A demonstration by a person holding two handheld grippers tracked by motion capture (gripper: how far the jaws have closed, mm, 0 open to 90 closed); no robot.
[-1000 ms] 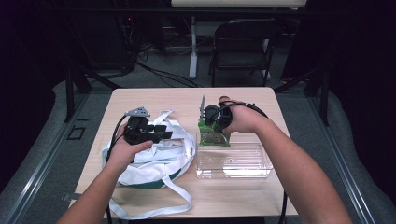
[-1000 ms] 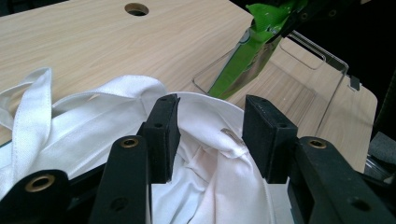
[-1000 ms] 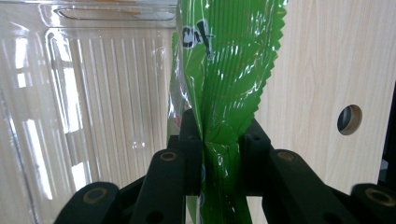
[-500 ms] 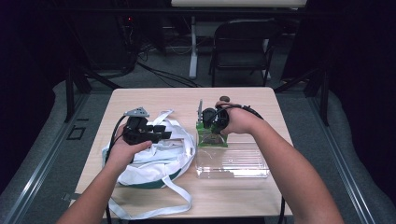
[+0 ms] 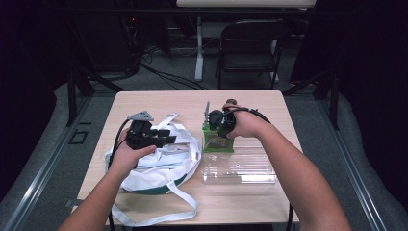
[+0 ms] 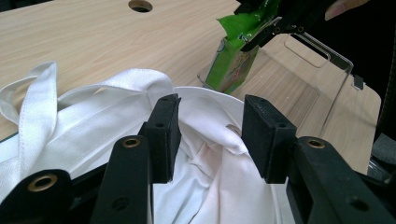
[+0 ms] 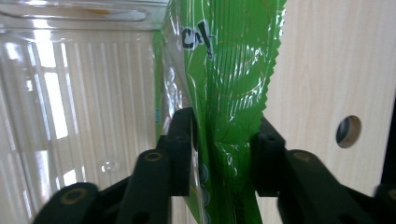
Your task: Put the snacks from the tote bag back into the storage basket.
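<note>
A green snack packet (image 5: 217, 143) stands upright at the left end of a clear plastic box (image 5: 240, 166). My right gripper (image 5: 215, 126) points down over it. Its jaws have just been opening, and the packet (image 7: 229, 70) now stands loose between the parted pads of this gripper (image 7: 222, 154). My left gripper (image 5: 166, 136) hovers open over the mouth of a white cloth bag (image 5: 159, 163). In the left gripper view the gripper (image 6: 210, 137) has its pads apart above the white fabric (image 6: 112, 116), gripping nothing.
The clear box (image 7: 70, 93) lies along the wooden table (image 5: 154, 103), right of the bag. The bag's long straps (image 5: 159, 216) trail toward the front edge. The tabletop has a round cable hole (image 7: 348, 131). A folding chair (image 5: 250, 48) stands beyond the table.
The right hand has edged slightly left over the packet. The left hand, bag and box have stayed put.
</note>
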